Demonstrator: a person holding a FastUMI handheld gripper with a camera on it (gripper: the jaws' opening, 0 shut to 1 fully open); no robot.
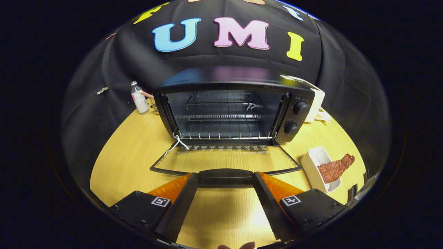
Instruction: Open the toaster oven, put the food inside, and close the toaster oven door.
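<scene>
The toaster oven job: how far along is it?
Done: the toaster oven is open, its door lying flat on the table. In hand: the tool is open, its fingers on either side of the door handle, gripping nothing. Left: the food lies on the white dish beside the oven; it must go on the rack, then the door gets closed.

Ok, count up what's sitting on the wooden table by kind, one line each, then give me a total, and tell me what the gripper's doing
Toaster oven, door down: 1
White dish: 1
Piece of food lying across the dish: 1
Small bottle: 1
White box behind the oven: 1
Total: 5
Gripper: open, fingers either side of the door handle.
</scene>
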